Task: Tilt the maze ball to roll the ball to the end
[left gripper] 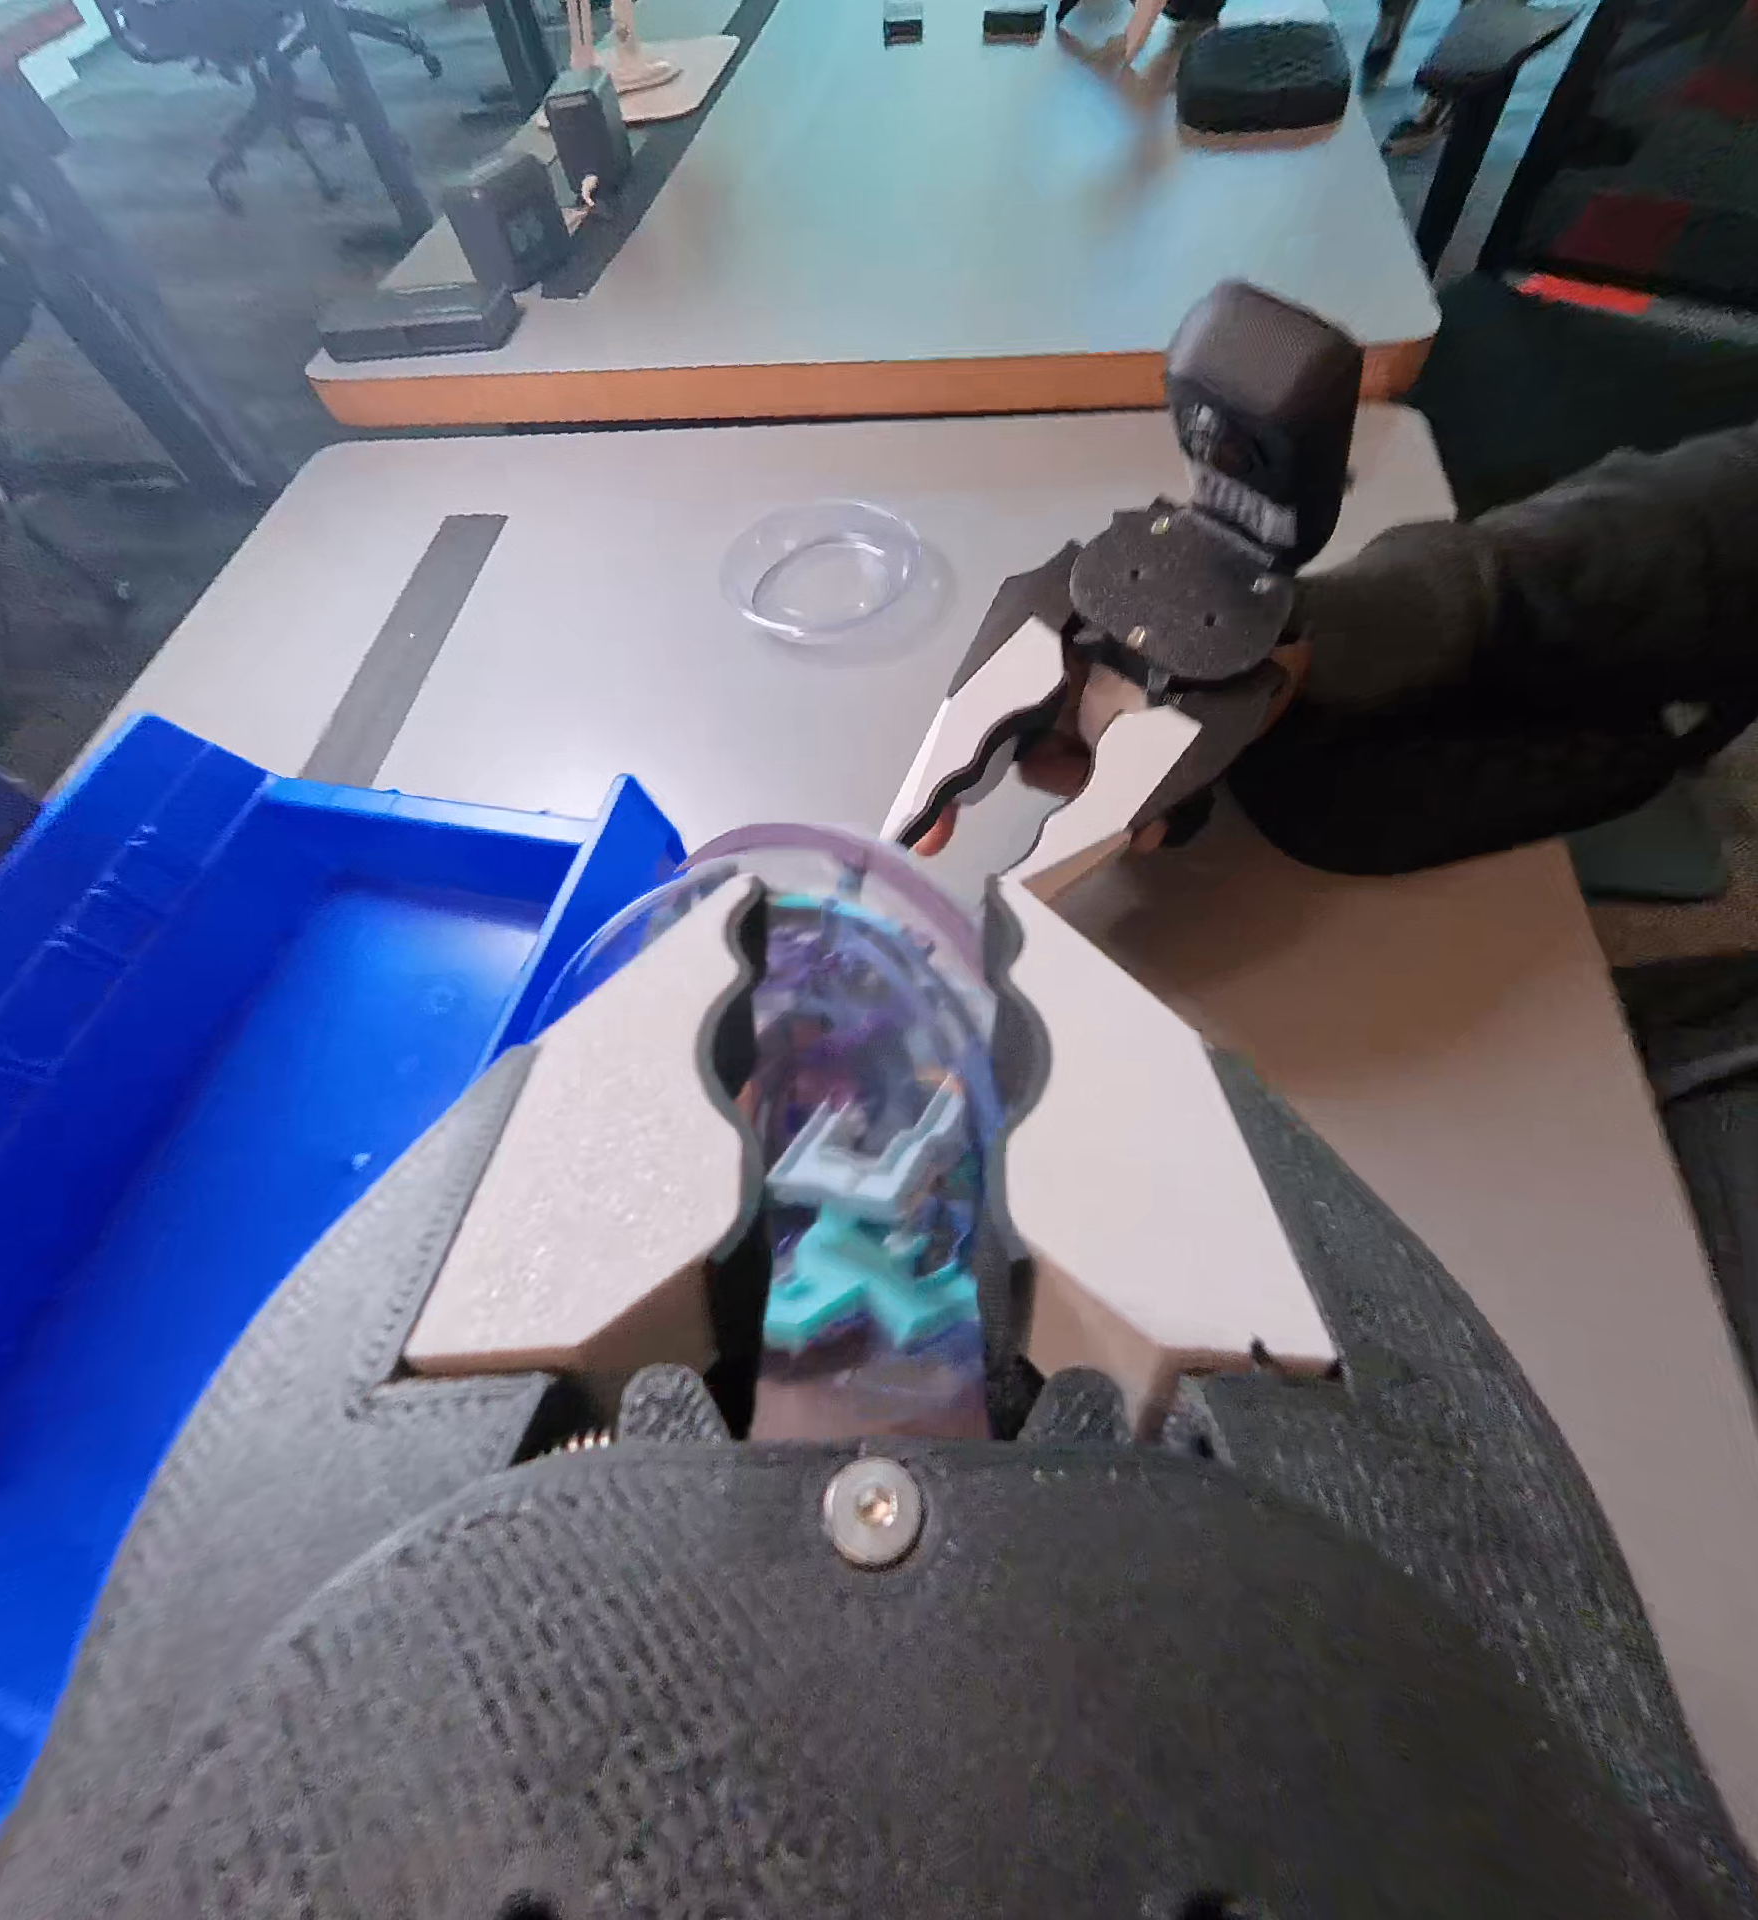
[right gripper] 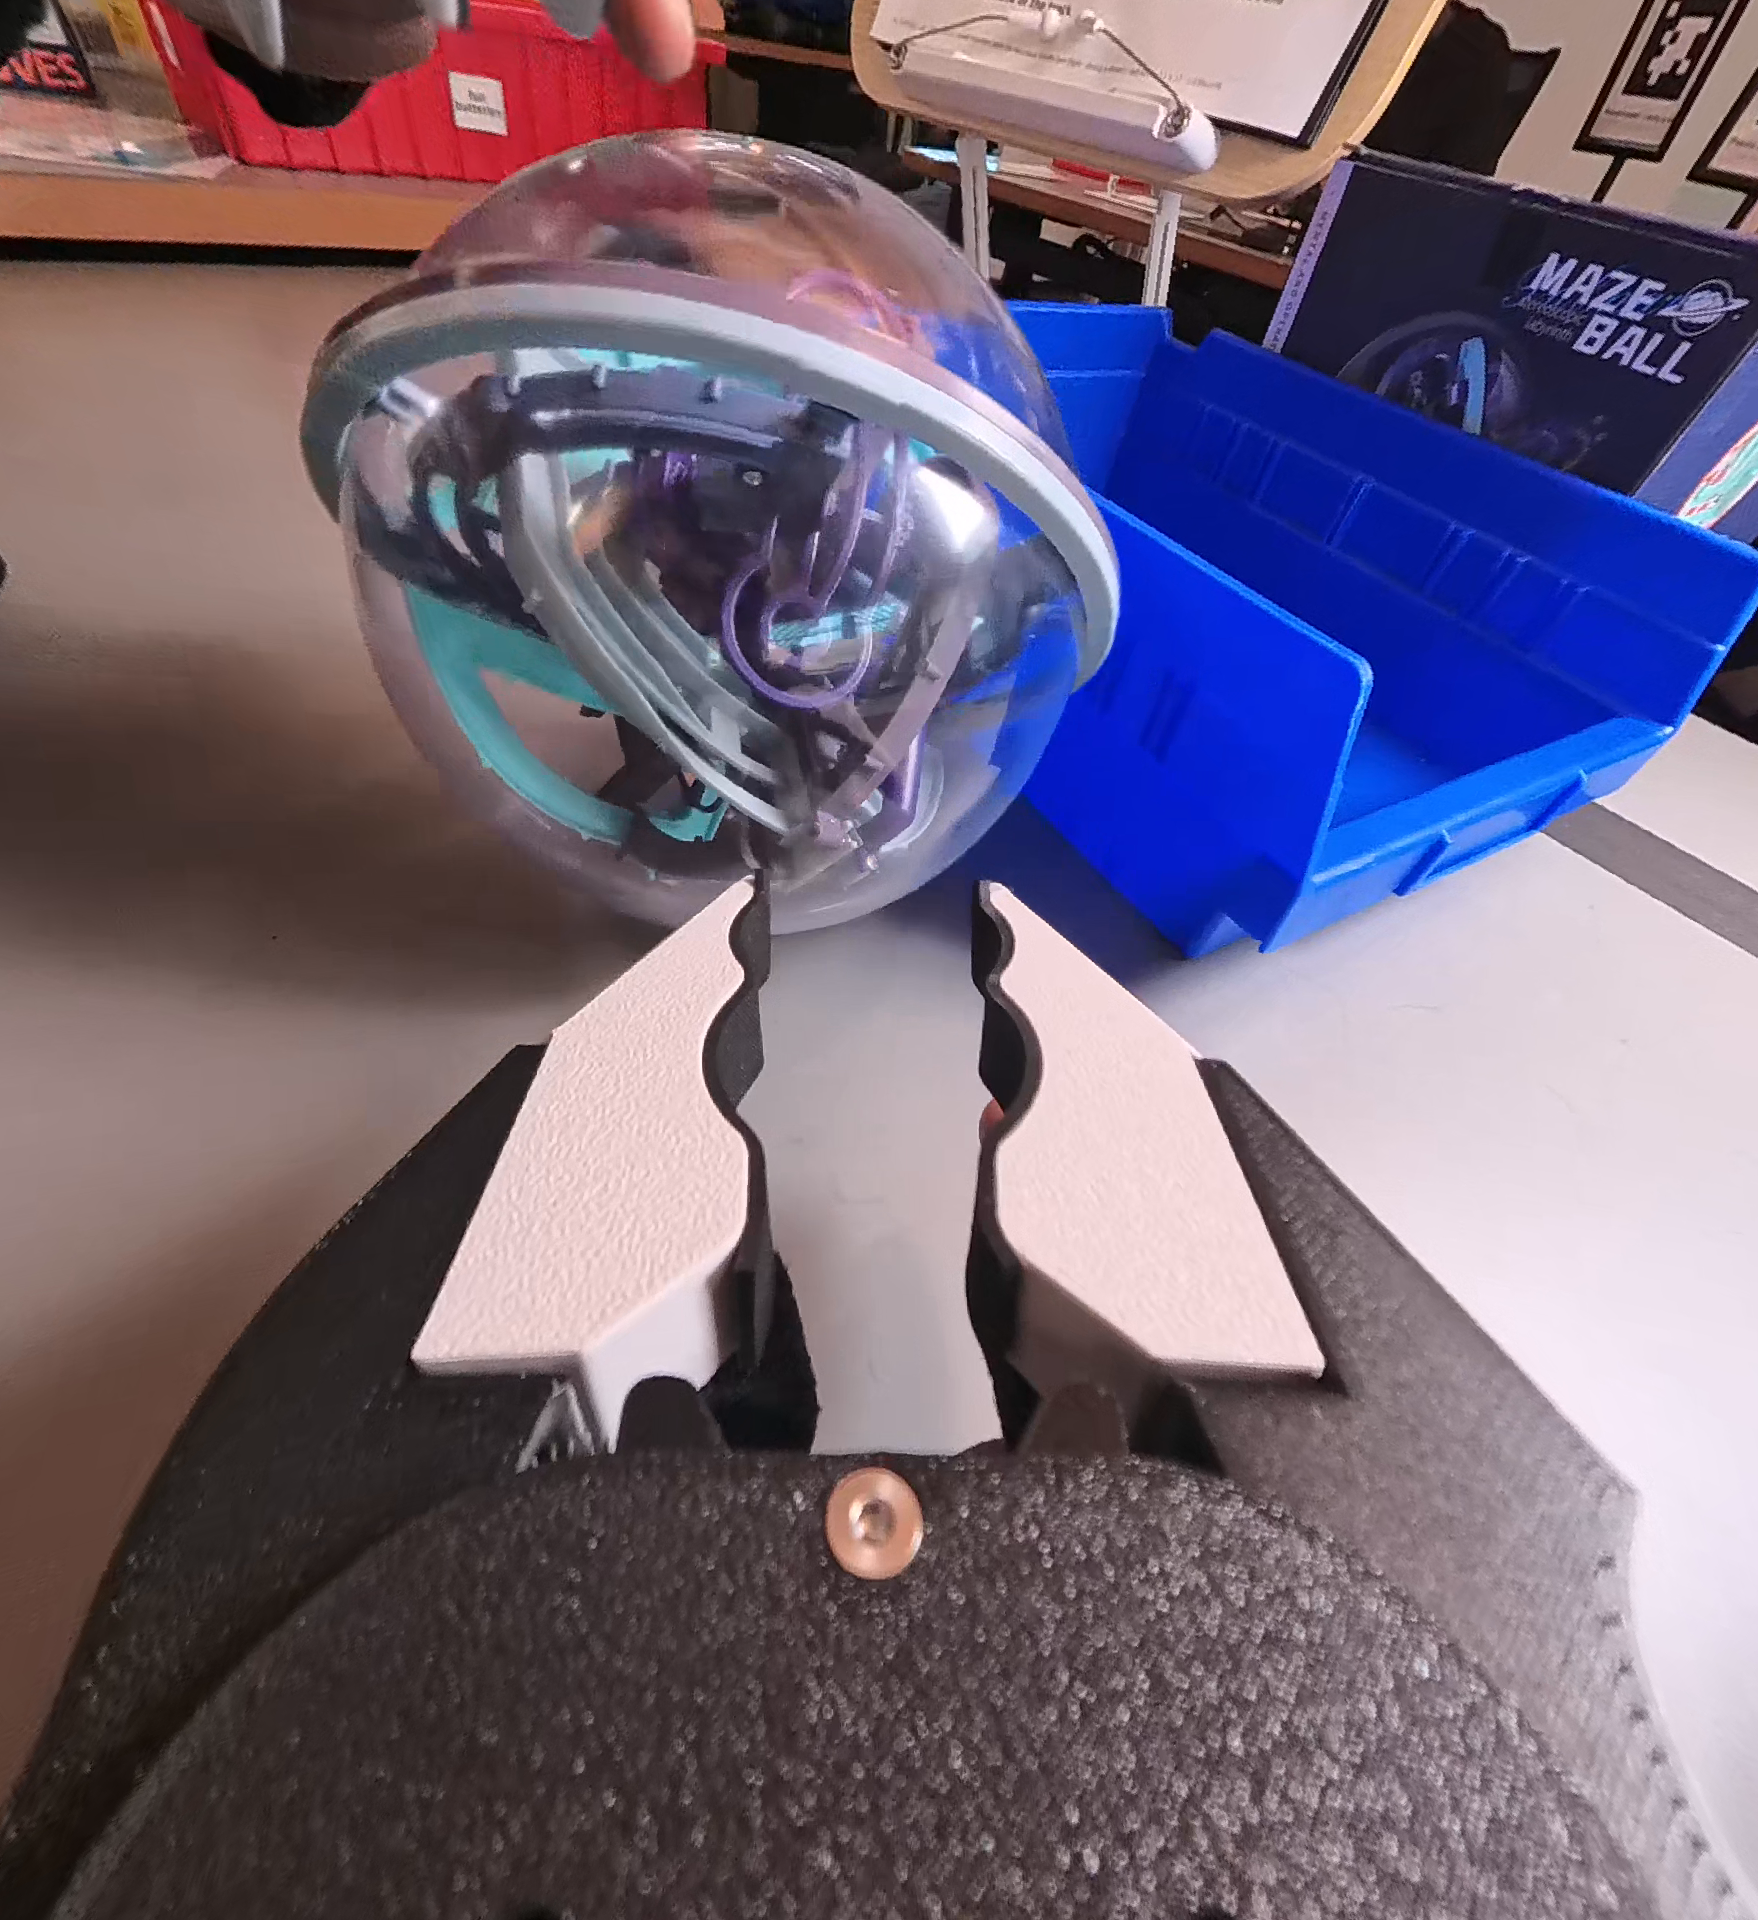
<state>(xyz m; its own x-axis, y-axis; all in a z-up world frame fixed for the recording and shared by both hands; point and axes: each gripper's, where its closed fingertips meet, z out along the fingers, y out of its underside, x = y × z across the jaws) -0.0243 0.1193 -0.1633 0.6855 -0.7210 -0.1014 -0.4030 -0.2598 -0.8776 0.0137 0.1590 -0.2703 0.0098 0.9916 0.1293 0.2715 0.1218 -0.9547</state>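
Note:
The maze ball (right gripper: 709, 540) is a clear sphere with a grey ring and teal, purple and grey tracks inside. It rests on the light table (right gripper: 179, 416) beside the blue bin. In the left wrist view my left gripper (left gripper: 875, 888) is open over the ball (left gripper: 854, 1039), which shows through the gap between the fingers. A dark slit separates the left pad from the ball. My right gripper (right gripper: 870, 894) is open and empty, low on the table. Its left fingertip (right gripper: 740, 914) is right at the ball's lower side. The right gripper also shows in the left wrist view (left gripper: 974, 857).
A blue bin (right gripper: 1374, 623) stands right of the ball, also seen in the left wrist view (left gripper: 231, 987). A dark printed box (right gripper: 1581, 343) stands behind it. A clear dish (left gripper: 833, 582) and a black tape strip (left gripper: 407, 655) lie farther out on the table.

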